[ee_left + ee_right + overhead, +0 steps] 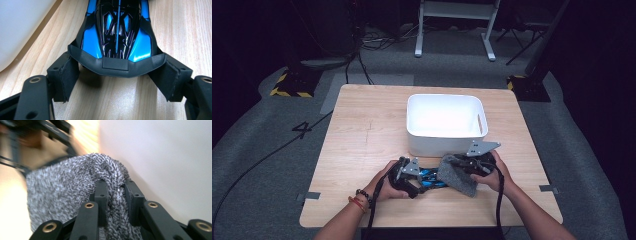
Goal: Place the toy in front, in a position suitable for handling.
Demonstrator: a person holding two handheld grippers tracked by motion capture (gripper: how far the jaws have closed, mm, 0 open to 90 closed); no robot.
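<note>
Near the table's front edge, a glossy blue-and-black toy race car (117, 32) is being clamped at one end by the left gripper (117, 82). A fuzzy grey knitted cloth (75, 202) is being pinched by the right gripper (116, 195), touching the car. Firm holding and gentle wiping are advised. Behind, a white plastic tub (444, 122) is standing.

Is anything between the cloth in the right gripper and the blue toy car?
Nothing visible. The grey cloth, pinched by the right gripper, hangs right beside the blue toy car, which the left gripper clamps.
</note>
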